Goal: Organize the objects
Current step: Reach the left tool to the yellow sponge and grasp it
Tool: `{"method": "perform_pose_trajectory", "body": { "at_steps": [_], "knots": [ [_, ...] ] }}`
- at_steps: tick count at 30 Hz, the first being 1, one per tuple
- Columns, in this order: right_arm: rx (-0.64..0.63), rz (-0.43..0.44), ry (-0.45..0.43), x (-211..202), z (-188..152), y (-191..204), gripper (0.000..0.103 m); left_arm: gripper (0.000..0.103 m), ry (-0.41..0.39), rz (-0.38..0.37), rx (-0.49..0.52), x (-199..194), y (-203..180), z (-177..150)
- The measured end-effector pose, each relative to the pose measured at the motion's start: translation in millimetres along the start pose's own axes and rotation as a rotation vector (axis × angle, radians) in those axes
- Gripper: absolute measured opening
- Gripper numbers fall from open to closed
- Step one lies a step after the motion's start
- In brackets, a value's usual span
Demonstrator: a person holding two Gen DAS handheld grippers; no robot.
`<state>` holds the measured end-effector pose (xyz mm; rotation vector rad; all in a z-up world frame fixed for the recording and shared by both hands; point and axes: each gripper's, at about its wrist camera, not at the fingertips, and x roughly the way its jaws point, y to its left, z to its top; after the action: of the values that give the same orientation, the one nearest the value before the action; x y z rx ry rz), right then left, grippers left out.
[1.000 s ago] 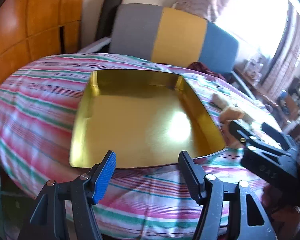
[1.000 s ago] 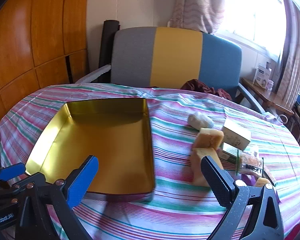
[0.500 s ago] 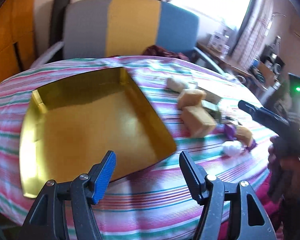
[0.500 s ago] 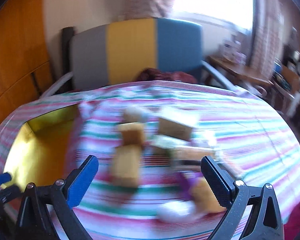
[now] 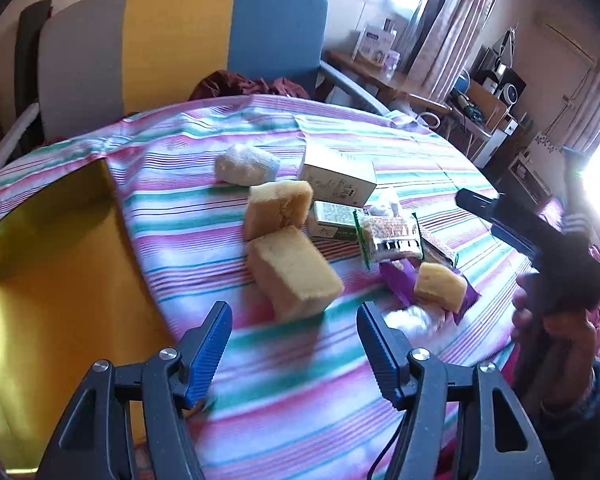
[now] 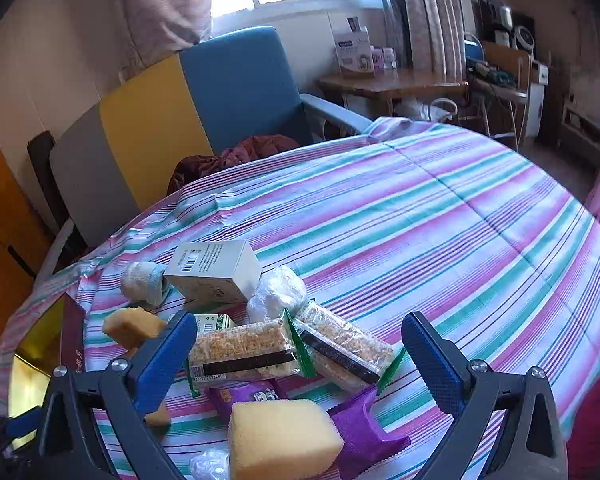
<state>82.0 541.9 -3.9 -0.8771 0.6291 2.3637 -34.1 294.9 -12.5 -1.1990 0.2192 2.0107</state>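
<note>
Bench (image 6: pixel 440 216) under a pink, green and white striped cloth fills both views, its far right half bare cloth out to the rounded edge. A striped armchair (image 5: pixel 172 36) stands just behind the far edge. A gold tray (image 5: pixel 60 280) sits at the left, its right wall running beside the clutter with a strip of bare cloth between. The clutter lies bunched near the middle: a white carton (image 6: pixel 216 270), two yellow sponge blocks (image 5: pixel 292 276) touching end to end, a small green box (image 5: pixel 334 220), two wrapped cracker packs (image 6: pixel 244 350) side by side, a rolled white cloth (image 5: pixel 246 166), a crumpled clear bag (image 6: pixel 276 292), and a smaller sponge (image 6: pixel 282 438) lying on a purple wrapper (image 6: pixel 364 428) near the front edge. The left gripper (image 5: pixel 294 330) hovers over bare cloth just short of the nearest sponge block, jaws apart with nothing between them, having just closed slightly. The right gripper (image 6: pixel 300 350) hangs above the cracker packs, jaws wide apart and clear of them.
</note>
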Motion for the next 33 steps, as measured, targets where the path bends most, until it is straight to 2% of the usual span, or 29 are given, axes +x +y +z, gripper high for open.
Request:
{"method": "perform_pose_trajectory", "body": {
  "at_steps": [12, 14, 16, 19, 26, 33],
  "knots": [
    [0.133, 0.063, -0.007, -2, 8, -22, 0.103, 0.067, 0.154, 0.07, -0.093, 84, 5, 38],
    [0.148, 0.077, 0.005, 1, 8, -24, 0.103, 0.06, 0.176, 0.063, -0.092, 97, 6, 37],
    [0.142, 0.08, 0.014, 3, 8, -23, 0.103, 0.054, 0.149, 0.065, -0.07, 96, 4, 34],
    [0.134, 0.1, 0.036, 8, 7, -21, 0.103, 0.05, 0.104, 0.065, -0.023, 86, -1, 27],
    [0.103, 0.122, 0.086, 17, 4, -14, 0.103, 0.05, 0.009, 0.066, 0.032, 50, -8, 10],
    [0.115, 0.134, 0.129, 25, 0, -17, 0.103, 0.05, -0.027, 0.033, 0.041, 20, -12, -7]
  ]
}}
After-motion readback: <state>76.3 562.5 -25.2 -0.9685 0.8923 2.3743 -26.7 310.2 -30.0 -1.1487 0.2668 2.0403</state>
